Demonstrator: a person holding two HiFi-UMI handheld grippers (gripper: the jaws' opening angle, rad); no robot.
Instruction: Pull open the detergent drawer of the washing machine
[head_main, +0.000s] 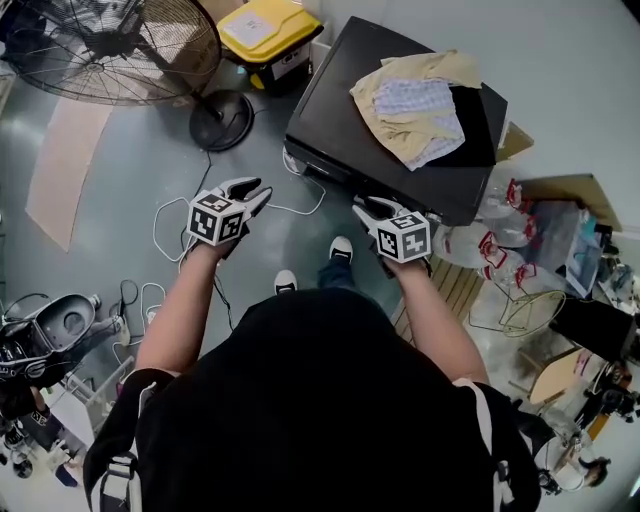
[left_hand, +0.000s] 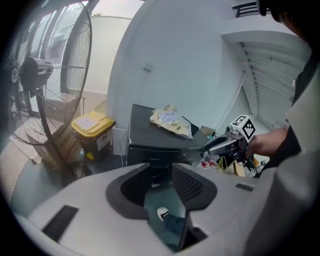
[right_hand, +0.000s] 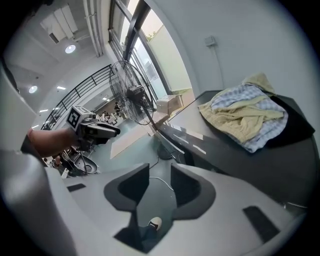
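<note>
The washing machine (head_main: 330, 110) is a black box seen from above, with crumpled yellow and checked clothes (head_main: 420, 105) on its lid. Its front panel (left_hand: 150, 146) faces me; I cannot pick out the detergent drawer on it. My left gripper (head_main: 255, 188) hovers open over the floor, left of the machine's near corner, with nothing between its jaws (left_hand: 162, 185). My right gripper (head_main: 368, 207) is open too and empty (right_hand: 160, 187), close in front of the machine's front upper edge, not touching it. Each gripper shows in the other's view: the right gripper (left_hand: 225, 145) and the left gripper (right_hand: 97, 130).
A large floor fan (head_main: 110, 45) and a yellow-lidded bin (head_main: 270, 30) stand left of and behind the machine. White cables (head_main: 175, 225) loop over the floor below the left gripper. Plastic bags and clutter (head_main: 520, 235) fill the right side. The person's shoes (head_main: 340, 248) stand near the machine.
</note>
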